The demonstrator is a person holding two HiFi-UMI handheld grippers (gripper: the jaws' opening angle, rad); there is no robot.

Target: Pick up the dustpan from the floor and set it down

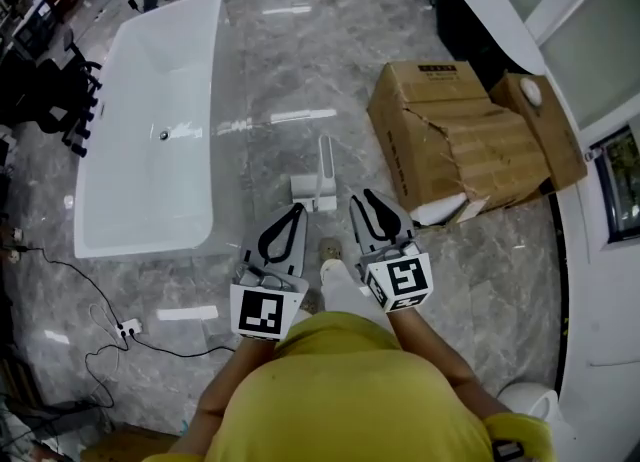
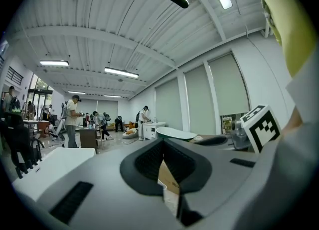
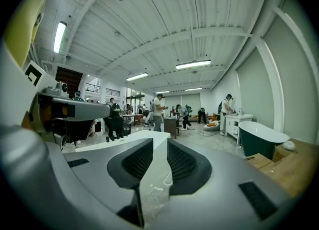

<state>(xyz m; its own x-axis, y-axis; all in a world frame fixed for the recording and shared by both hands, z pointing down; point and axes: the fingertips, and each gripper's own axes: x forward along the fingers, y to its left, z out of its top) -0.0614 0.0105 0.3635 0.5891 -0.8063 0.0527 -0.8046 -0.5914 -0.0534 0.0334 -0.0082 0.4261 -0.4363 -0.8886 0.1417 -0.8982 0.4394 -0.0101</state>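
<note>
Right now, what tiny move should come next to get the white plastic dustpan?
Probably ease the right gripper forward and down toward the upright handle of the white plastic dustpan. Its jaws stand apart and empty, while the dustpan sits untouched on the grey marble floor ahead.

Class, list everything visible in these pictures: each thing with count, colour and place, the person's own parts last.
long white bathtub: one, white, floor left.
white plastic dustpan: one, white, upright on floor ahead of grippers.
torn brown cardboard box: one, brown, right of dustpan.
dark oval bathtub: one, dark outside, white inside, upper right.
white power strip with black cable: one, floor lower left.
black office chairs: count unclear, black, far left.
left gripper: one, grey, jaws together, empty.
right gripper: one, grey, jaws apart, empty.
</note>
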